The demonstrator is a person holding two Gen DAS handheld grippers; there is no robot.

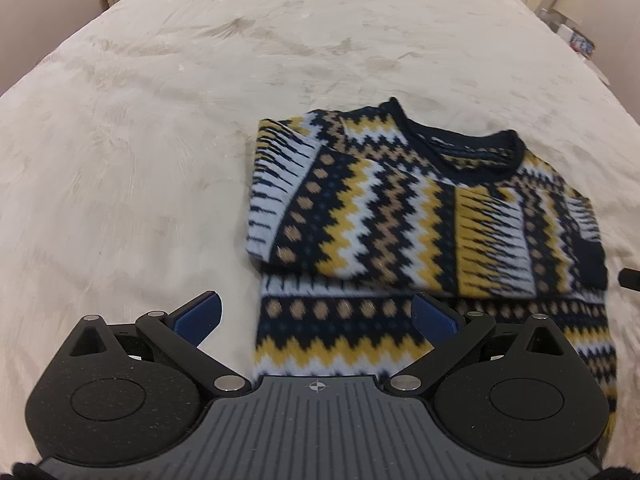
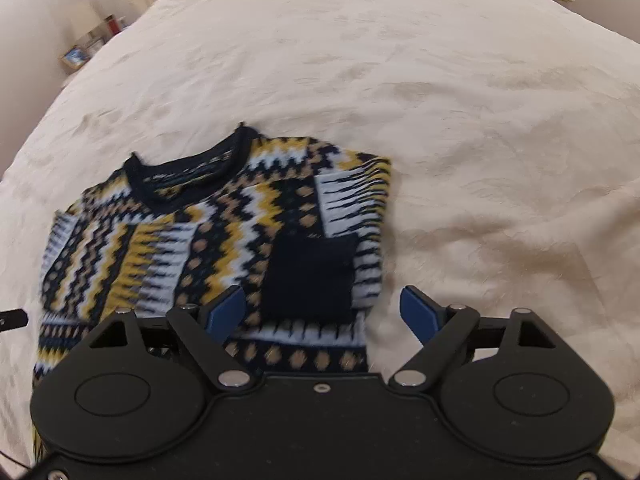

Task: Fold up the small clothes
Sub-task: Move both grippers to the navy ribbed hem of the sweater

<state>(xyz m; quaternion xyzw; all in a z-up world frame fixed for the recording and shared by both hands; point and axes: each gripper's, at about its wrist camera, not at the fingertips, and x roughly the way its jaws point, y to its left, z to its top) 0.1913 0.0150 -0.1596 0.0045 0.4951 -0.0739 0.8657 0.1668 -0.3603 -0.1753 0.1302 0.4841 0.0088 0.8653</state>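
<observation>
Right wrist view: the patterned sweater [image 2: 208,240] lies sleeves-in on a cream bedspread [image 2: 480,120], the right gripper [image 2: 324,312] and left gripper [image 1: 316,318] both spread, holding nothing; a snagged knit could undo the fold; no containers in sight.

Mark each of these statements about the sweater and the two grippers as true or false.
1. The patterned sweater lies on a cream blanket. True.
2. The left gripper clamps the sweater. False: its jaws stand open and empty.
3. Both sleeves are folded in over the body. True.
4. The right gripper is shut. False: it is open, holding nothing.
5. The neckband is red. False: it is dark navy.
</observation>
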